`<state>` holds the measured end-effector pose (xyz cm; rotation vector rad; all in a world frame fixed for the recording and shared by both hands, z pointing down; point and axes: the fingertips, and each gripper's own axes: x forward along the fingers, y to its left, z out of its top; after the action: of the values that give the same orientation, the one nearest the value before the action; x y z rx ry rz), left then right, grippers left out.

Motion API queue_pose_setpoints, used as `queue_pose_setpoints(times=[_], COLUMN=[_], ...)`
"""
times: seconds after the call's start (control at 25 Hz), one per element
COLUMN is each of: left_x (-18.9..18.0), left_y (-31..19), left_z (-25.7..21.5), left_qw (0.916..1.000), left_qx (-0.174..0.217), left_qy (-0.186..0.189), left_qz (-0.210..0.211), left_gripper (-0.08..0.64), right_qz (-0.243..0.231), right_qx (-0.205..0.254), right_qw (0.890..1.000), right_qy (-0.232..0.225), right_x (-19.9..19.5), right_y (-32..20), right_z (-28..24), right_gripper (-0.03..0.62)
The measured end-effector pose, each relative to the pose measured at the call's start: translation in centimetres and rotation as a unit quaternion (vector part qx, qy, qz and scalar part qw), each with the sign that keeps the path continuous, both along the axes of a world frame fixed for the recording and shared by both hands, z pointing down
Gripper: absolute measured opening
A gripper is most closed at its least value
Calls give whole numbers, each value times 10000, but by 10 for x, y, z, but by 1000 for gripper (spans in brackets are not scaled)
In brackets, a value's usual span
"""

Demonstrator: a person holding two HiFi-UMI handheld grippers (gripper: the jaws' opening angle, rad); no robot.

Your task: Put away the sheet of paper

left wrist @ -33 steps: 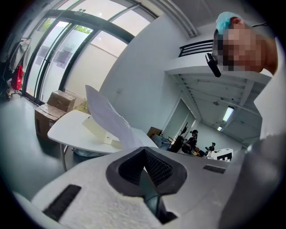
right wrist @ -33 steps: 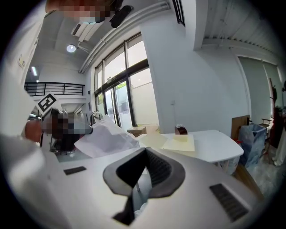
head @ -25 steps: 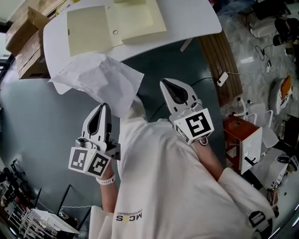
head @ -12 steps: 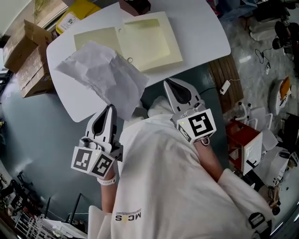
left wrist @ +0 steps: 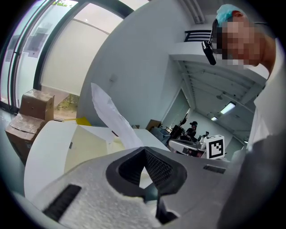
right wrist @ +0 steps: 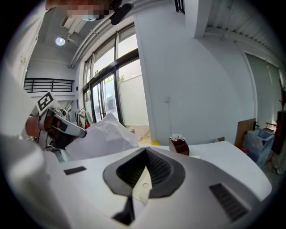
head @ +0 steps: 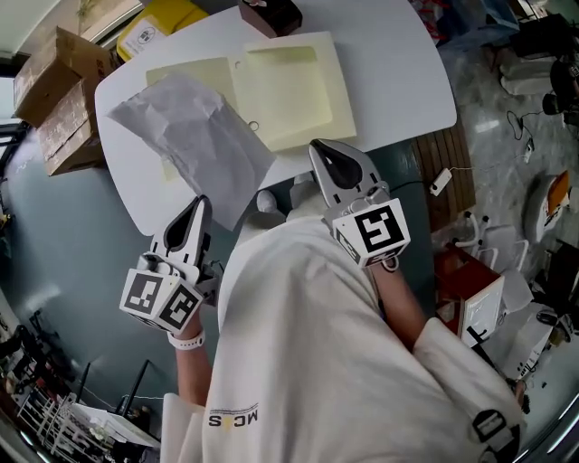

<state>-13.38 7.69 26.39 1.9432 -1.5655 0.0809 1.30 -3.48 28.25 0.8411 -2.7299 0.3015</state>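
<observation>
Left claw is clamped shut on the bottom corner of the sheet of paper. It's low and left of centre in the head view, right beside the person's white shirt. From that pinch the crumpled sheet fans up toward the upper left of the frame. It's held in the air over the near edge of the table and sits in front of part of the left half of the cream folder. In the left gripper view the sheet stands up out of the claw tips like a tall white blade leaning left.

Right claw sits just right of centre with its tips together, and nothing pinched that I can make out. In the head view it lines up with the near edge of the folder. In the right gripper view a sliver of cream shows through the gap behind the tips, but I honestly can't tell if the claw touches it.

Further out, the folder lies open and flat on the white table, two cream halves side by side. Past it, at the top edge of the frame, there's a small dark brown box, with a yellow thing to its left beyond the table edge. Cardboard boxes sit on the grey floor in the upper left corner, off the table's left end.
</observation>
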Motion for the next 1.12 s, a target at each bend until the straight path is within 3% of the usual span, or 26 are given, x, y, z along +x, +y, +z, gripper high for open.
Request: queue_pose_setpoints(times=[0.48,0.76,0.88,1.12], left_x=[-27,-58,-67,-81], left_y=[-22,-59,-67,-75], left_z=[38,87,106,152], left_qw=[9959,9917,9898,9833], left_qx=[-451,-805,-929,-1358], left_qy=[-307,-276,-181,360], left_qz=[715,964,1067,1155], left_gripper=[23,23,23,23], right_qz=[-118,-31,1,36], right_qx=[-194,-463,-559,-791], right_qw=[9997,9989,9984,9967], right_qy=[13,99,119,156], right_x=[-34,-47,-44,-44], right_y=[-5,-25,-24,-16], right_z=[12,47,53,61], right_gripper=[14,14,14,14])
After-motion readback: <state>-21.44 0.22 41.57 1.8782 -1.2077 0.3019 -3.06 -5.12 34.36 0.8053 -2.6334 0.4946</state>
